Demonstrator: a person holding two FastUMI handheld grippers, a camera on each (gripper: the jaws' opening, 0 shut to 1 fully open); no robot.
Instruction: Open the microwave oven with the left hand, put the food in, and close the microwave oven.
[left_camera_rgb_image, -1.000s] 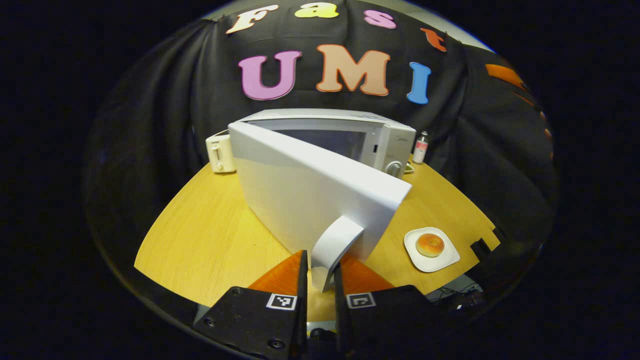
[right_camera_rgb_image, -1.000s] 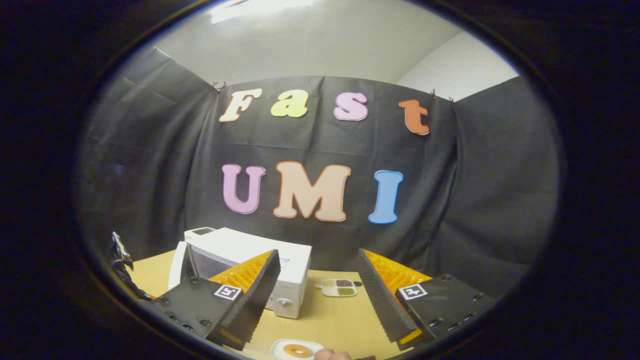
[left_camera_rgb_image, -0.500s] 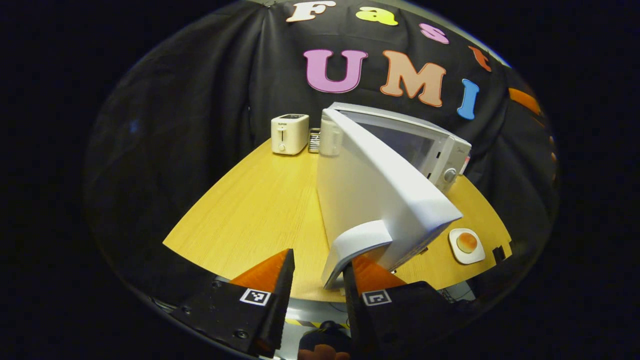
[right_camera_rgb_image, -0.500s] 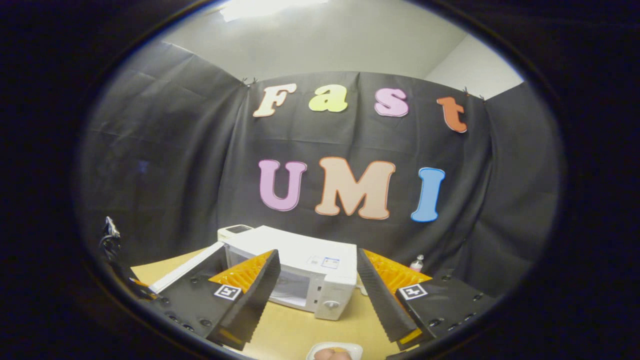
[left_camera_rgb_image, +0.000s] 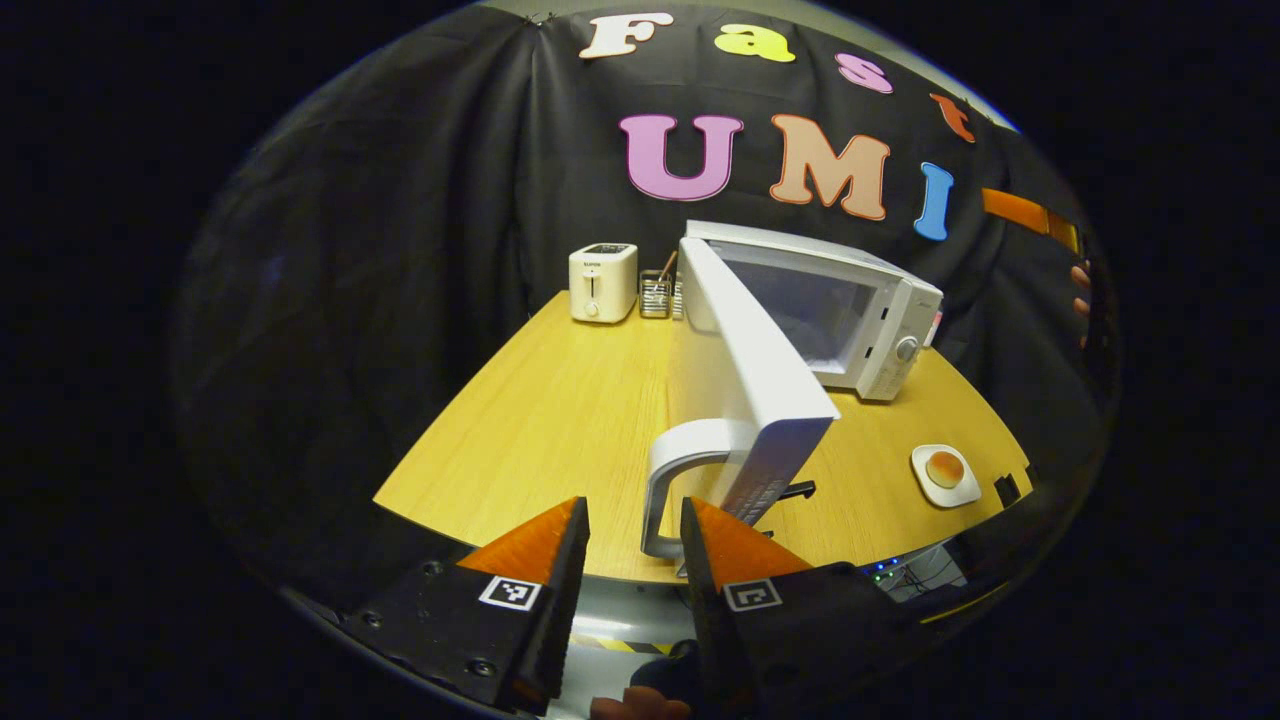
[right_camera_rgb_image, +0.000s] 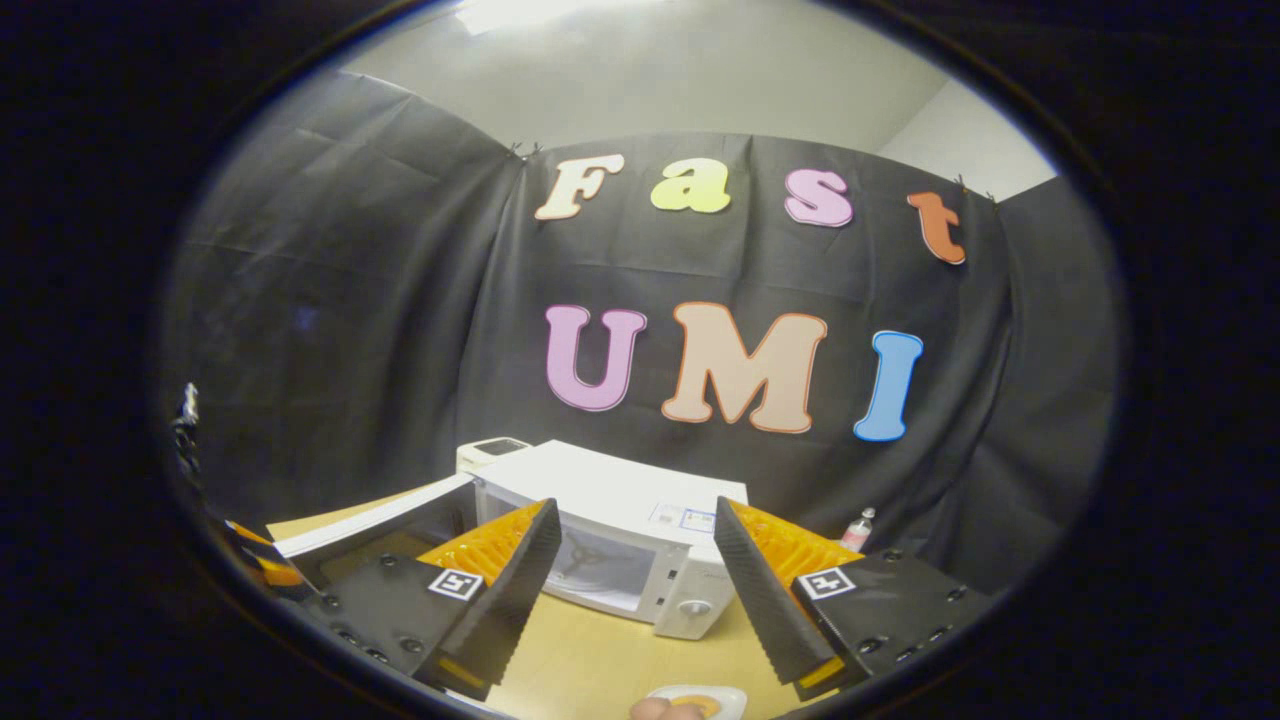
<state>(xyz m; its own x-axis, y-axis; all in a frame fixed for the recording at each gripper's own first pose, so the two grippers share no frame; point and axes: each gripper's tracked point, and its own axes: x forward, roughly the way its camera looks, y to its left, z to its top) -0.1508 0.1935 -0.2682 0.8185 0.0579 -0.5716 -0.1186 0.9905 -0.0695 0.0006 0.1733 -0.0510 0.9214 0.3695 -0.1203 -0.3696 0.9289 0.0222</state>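
Observation:
The white microwave (left_camera_rgb_image: 880, 320) stands on the wooden table (left_camera_rgb_image: 540, 420) with its door (left_camera_rgb_image: 745, 370) swung wide open toward me. The door's curved handle (left_camera_rgb_image: 690, 450) hangs just ahead of my left gripper (left_camera_rgb_image: 632, 520), which is open; the handle's lower end sits between the fingers without being pressed. A bun (left_camera_rgb_image: 945, 467) lies on a small white plate (left_camera_rgb_image: 962, 491) at the table's right front. My right gripper (right_camera_rgb_image: 630, 570) is open and empty, held above the table facing the microwave (right_camera_rgb_image: 620, 510); the plate with the bun (right_camera_rgb_image: 695, 703) is at the bottom edge below it.
A white toaster (left_camera_rgb_image: 603, 282) and a wire utensil holder (left_camera_rgb_image: 655, 296) stand at the back, left of the microwave. A small bottle (right_camera_rgb_image: 860, 527) stands behind the microwave's right side. A hand (left_camera_rgb_image: 1080, 290) shows at the far right.
My left gripper let go of the door handle and opened, then drew back slightly. The door swung from partly to wide open. The right gripper stayed open and turned a little.

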